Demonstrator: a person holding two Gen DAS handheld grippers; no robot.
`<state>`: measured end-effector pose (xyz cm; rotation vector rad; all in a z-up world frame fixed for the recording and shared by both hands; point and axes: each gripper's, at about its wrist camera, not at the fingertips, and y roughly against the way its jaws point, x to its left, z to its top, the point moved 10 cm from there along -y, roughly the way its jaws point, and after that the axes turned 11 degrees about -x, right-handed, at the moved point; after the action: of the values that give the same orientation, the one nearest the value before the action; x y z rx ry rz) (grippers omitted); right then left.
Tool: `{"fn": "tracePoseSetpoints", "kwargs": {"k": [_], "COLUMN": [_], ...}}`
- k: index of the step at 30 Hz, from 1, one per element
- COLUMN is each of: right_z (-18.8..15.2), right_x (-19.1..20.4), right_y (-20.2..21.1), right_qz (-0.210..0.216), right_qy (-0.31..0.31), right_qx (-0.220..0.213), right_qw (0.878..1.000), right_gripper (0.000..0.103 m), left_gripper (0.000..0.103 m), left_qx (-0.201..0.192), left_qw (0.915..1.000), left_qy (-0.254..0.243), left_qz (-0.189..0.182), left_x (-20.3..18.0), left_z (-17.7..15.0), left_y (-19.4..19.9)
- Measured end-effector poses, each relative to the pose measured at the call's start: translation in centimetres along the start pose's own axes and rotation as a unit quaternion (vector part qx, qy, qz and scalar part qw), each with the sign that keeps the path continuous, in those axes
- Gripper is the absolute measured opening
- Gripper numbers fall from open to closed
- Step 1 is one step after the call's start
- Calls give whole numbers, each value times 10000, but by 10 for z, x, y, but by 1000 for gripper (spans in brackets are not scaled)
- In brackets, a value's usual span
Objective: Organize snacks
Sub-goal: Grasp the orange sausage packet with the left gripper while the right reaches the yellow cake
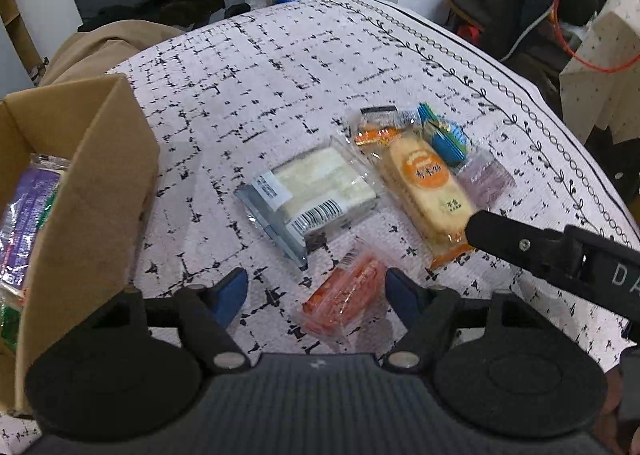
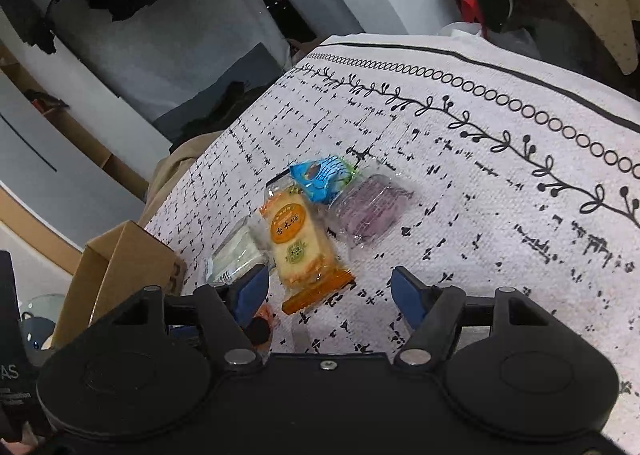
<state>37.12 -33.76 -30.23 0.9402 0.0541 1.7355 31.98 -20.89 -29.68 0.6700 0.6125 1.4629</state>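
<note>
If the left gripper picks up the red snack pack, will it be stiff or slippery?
The red pack is probably light and soft: it is small, in thin wrap. Its glossy film may slip between the open left gripper fingers. The crimped ends would likely fold, so gripping the middle seems safer.

Cool, dim indoor light, soft shadows, wrapper glare, slight motion blur, strong fisheye bending at edges
</note>
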Motion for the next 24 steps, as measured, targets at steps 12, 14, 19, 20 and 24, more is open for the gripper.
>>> {"fn": "tracePoseSetpoints", "kwargs": {"k": [12,14,19,20,24], "right_z": [-3,-5,-7,-9,-13], "right_x": [14,17,23,23,25], "right_y": [-12,-13,-15,-15,-10], "right_qz": [-12,-23,-151,-189,-298], "right_qy": [583,715,1043,1101,1288], "right_qx": [-92,-75,-58,-37,29], "right_qw": [9983,9974,9944,9937,9912], "right_gripper": [68,67,54,47,40], "left_gripper": [24,23,23,23,23], "left_qx": [102,136,219,229,293], "left_qw": [9997,9993,9987,9988,9984], "left_qy": [226,346,449,438,475], "left_qz": [-91,-55,38,53,55], "left_x": [-1,3,12,12,15], "left_z": [-2,-3,-7,-8,-12], "left_y": [3,4,7,8,10]}}
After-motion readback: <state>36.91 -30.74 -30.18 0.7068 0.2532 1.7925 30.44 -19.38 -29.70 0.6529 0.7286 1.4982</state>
